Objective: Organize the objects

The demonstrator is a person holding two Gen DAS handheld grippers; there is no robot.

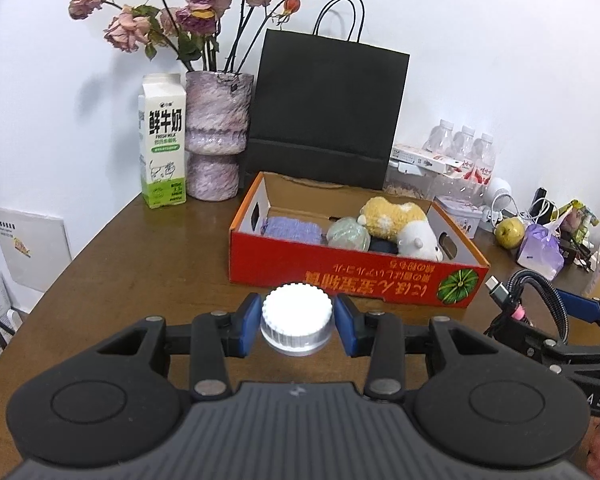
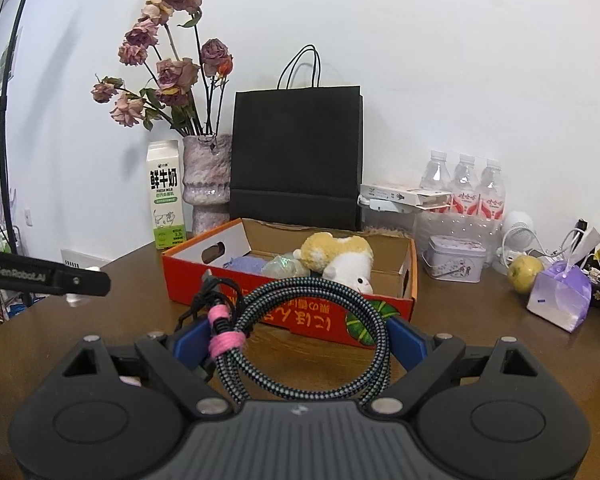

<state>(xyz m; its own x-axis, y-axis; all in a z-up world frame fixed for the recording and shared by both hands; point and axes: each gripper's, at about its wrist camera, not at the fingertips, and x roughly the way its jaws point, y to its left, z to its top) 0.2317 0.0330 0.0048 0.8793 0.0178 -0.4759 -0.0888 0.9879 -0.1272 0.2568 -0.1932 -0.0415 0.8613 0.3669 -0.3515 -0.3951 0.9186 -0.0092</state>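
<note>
Both tools are loaded and aimed at the red cardboard box [image 1: 352, 276] on the brown surface [image 1: 148, 248]; the left tool [image 1: 297, 322] is pinched narrow on a small white-capped jar [image 1: 297, 314], its blue pads [image 1: 247, 322] squeezing the ribbed cap from either side; the right tool [image 2: 296, 336] is spread wide, bracing a coiled braided cable [image 2: 312, 332] tied with a pink band [image 2: 226, 340]; the risks from here look real: the jar is gripped only at the cap, so a tilt could let it swing or slip; the cable's loose plug end [image 2: 208, 280] sticks up and could snag the box's near wall; the box already holds a plush toy [image 2: 340, 260], a purple knit piece [image 1: 294, 230] and a pale green ball [image 1: 348, 234], leaving open floor mostly toward the back; both tools point gently downward, side by side, the right one's finger showing at the edge of the left view, so they could bump over the box.
</note>
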